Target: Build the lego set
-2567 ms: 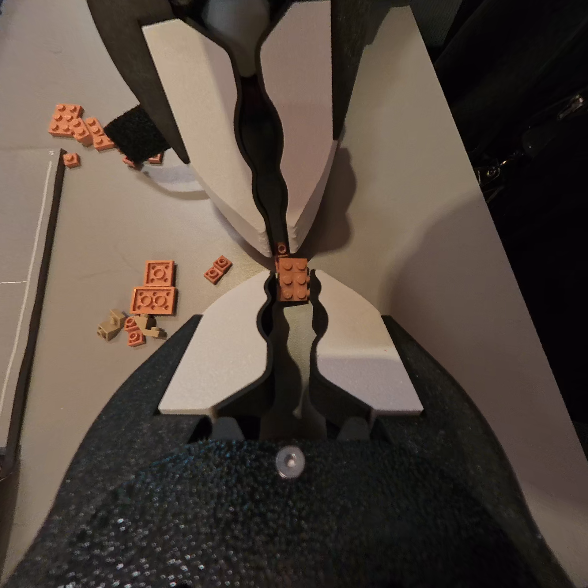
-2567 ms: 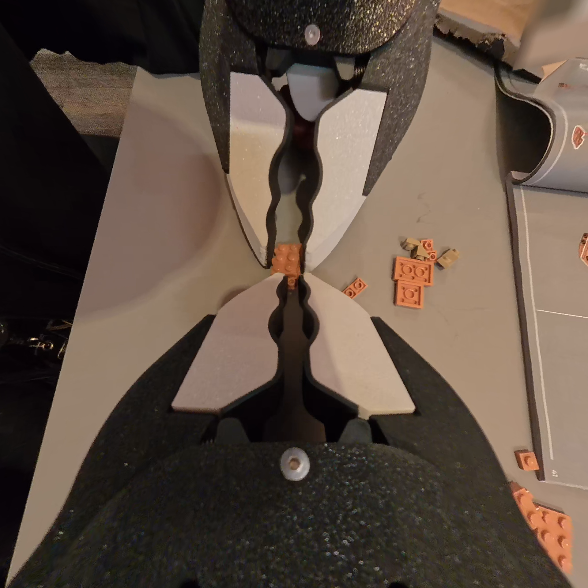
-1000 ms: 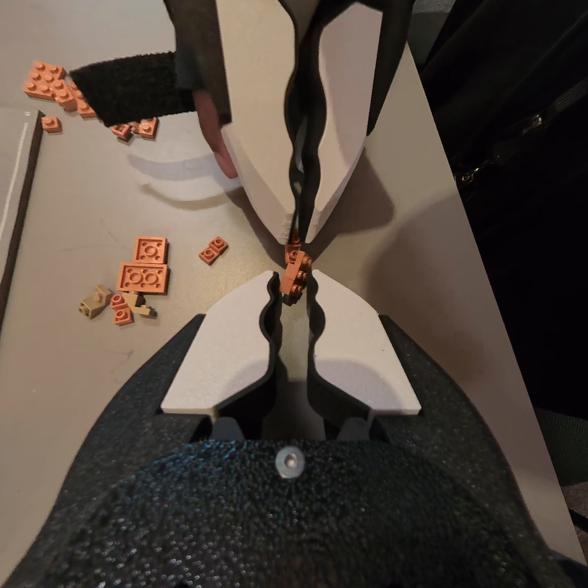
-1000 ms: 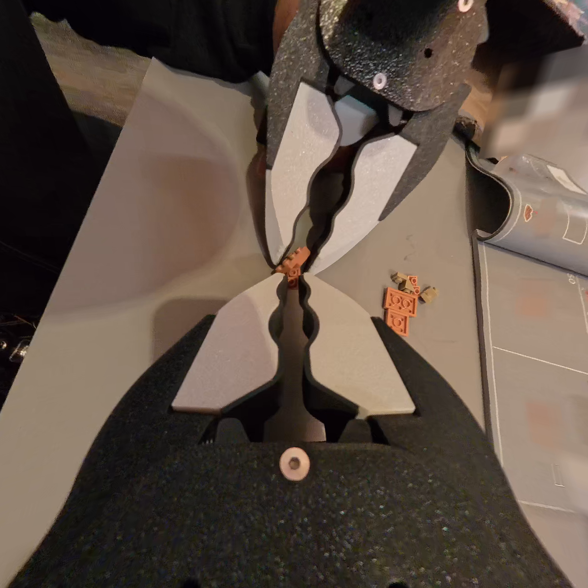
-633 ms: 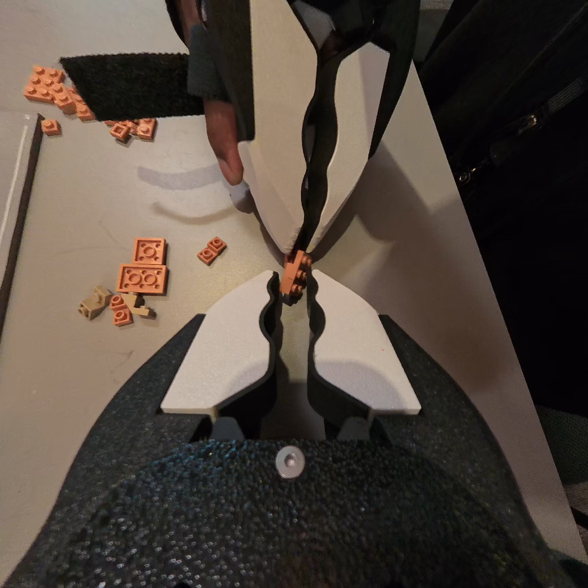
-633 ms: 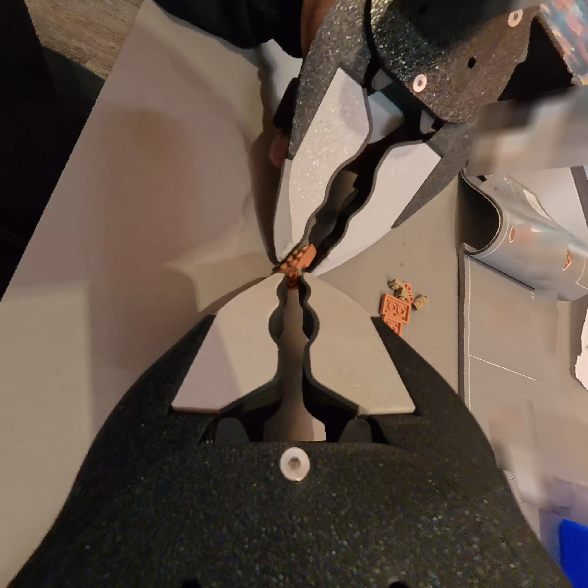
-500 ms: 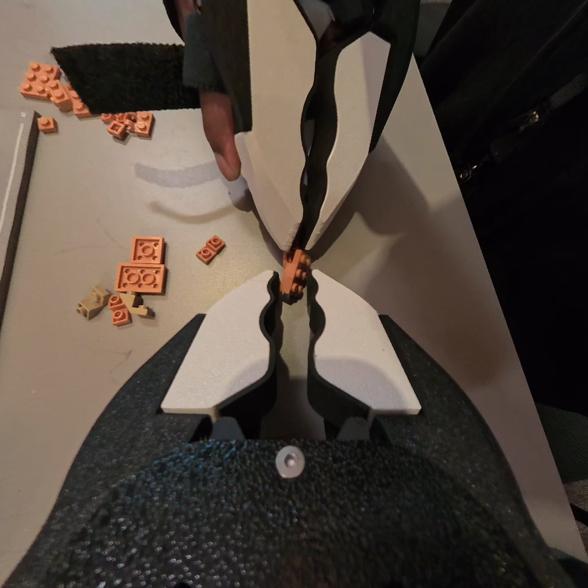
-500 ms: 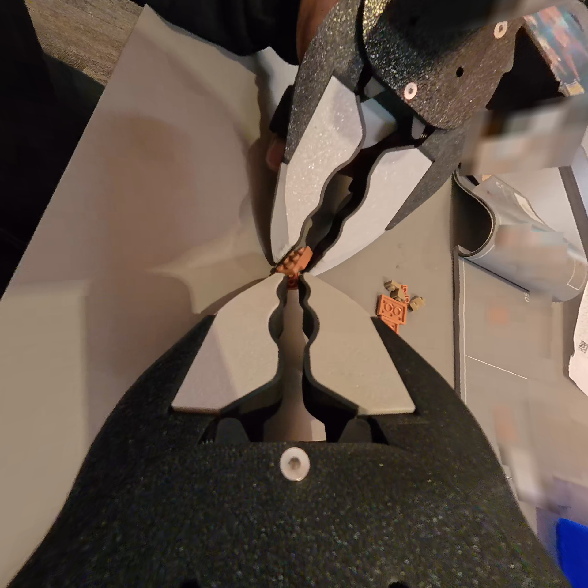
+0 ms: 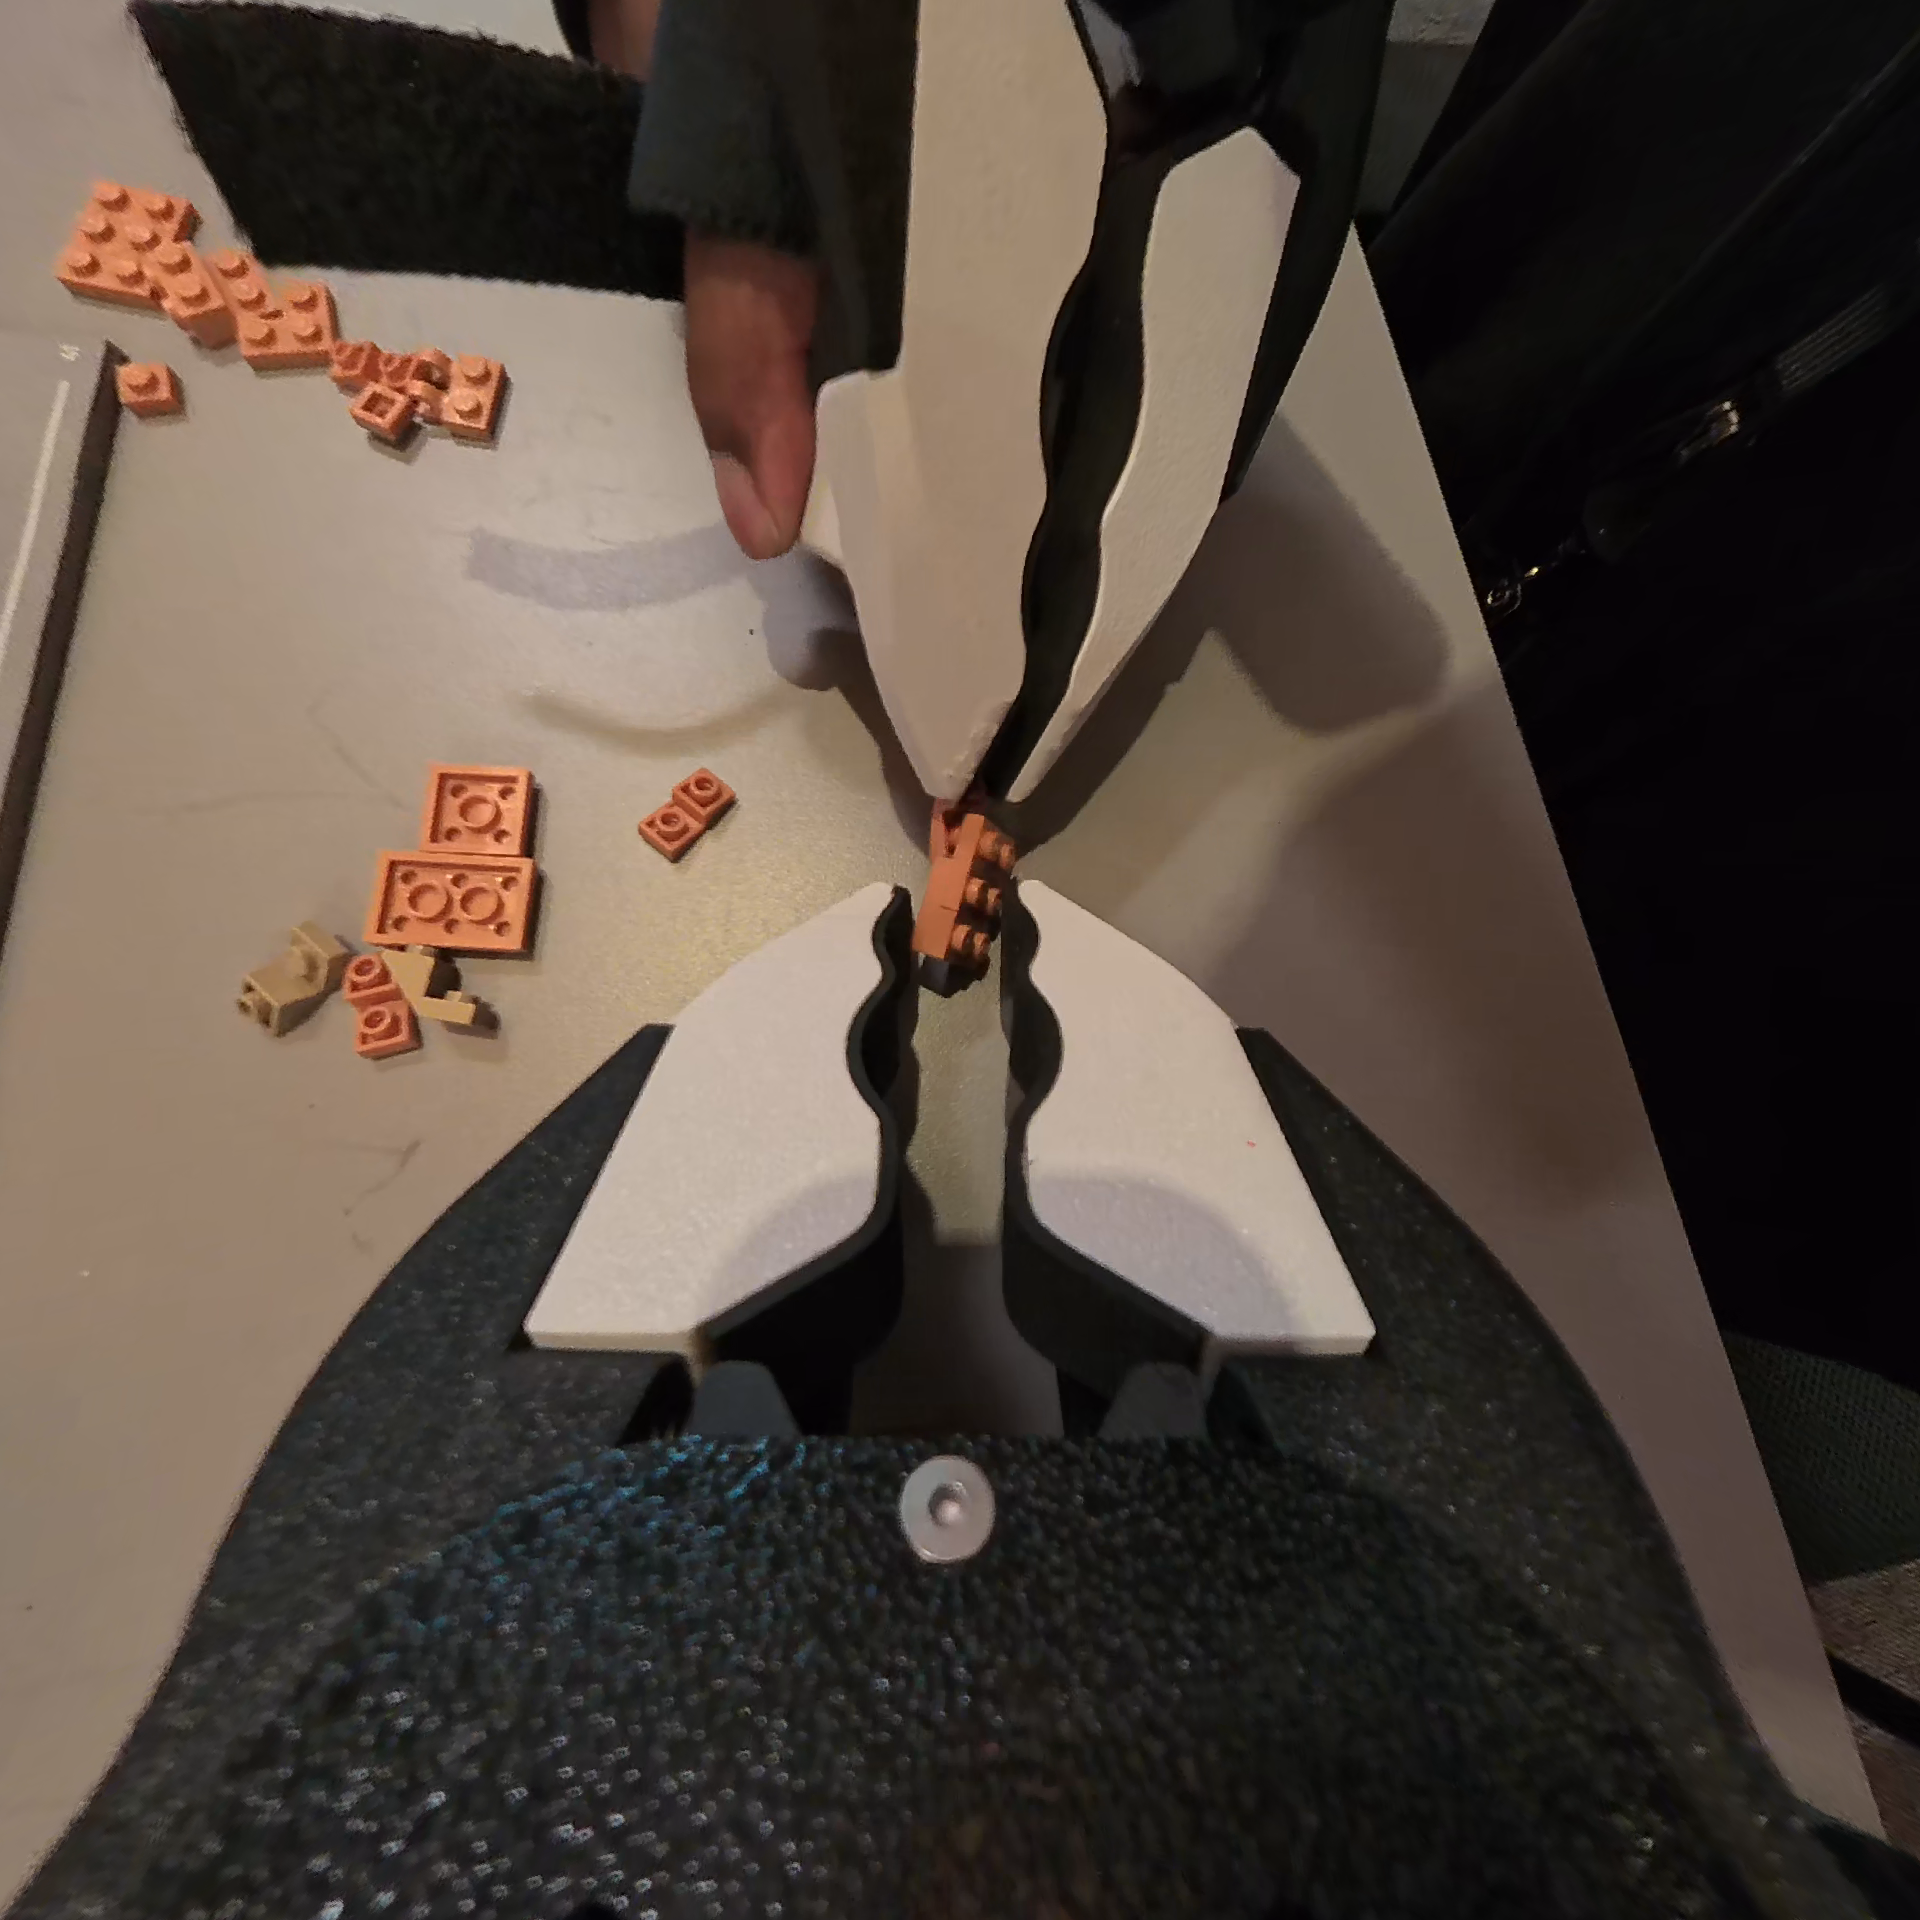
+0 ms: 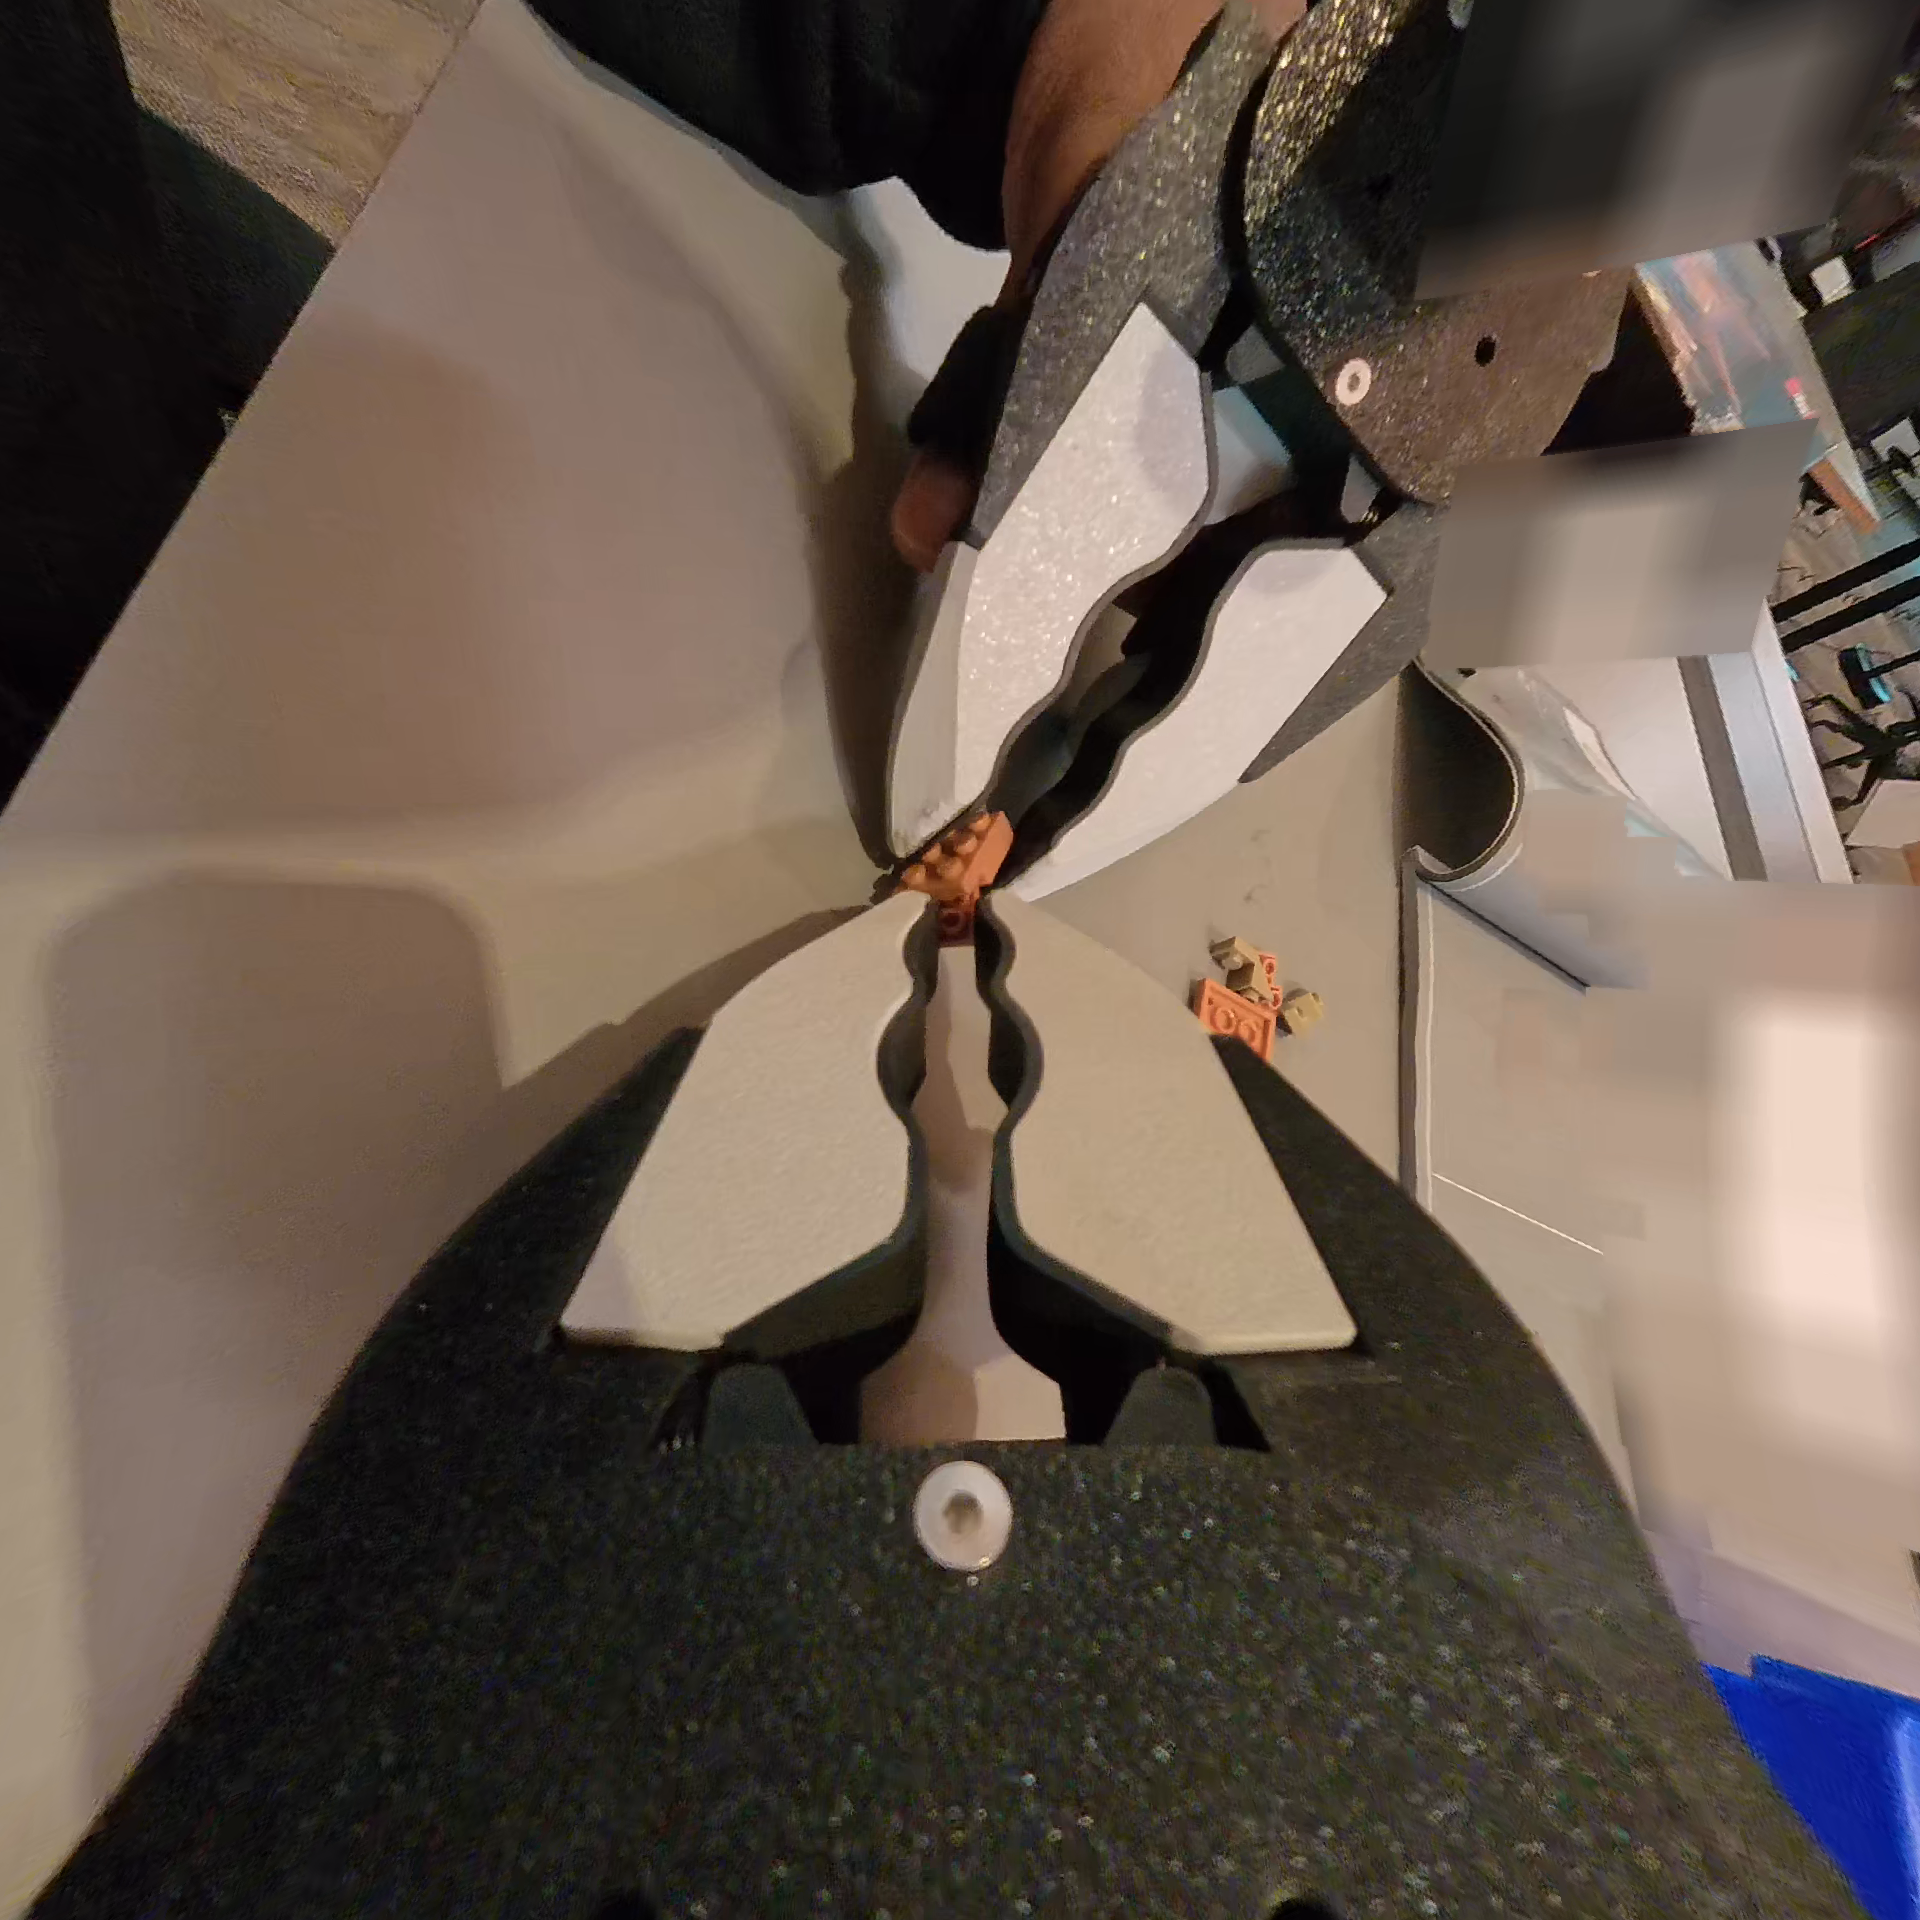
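In the left wrist view my left gripper [image 9: 958, 902] is shut on an orange studded brick [image 9: 951, 904], held on edge above the table with its studs facing the right pad. My right gripper [image 9: 987, 774] comes in from above, tip to tip with it, shut on a small orange piece [image 9: 948, 826] that touches the brick's far end. In the right wrist view my right gripper [image 10: 954, 914] pinches that small piece [image 10: 954, 927]. The left gripper [image 10: 961, 847] shows above it with the brick [image 10: 961, 854].
Loose orange plates [image 9: 457, 899], tan pieces [image 9: 296, 977] and a small orange plate [image 9: 686, 816] lie left of the grippers. More orange bricks [image 9: 197, 275] lie far left by a black strap [image 9: 416, 156]. A mat edge [image 9: 52, 623] runs along the left; the table edge [image 9: 1507, 831] is at the right. Both grippers' tips are close together, under 4 cm apart.
Both grippers have tilted and the brick has turned on edge. The right gripper has swung in from a steeper angle. Both keep their hold and the two pieces stay in contact.
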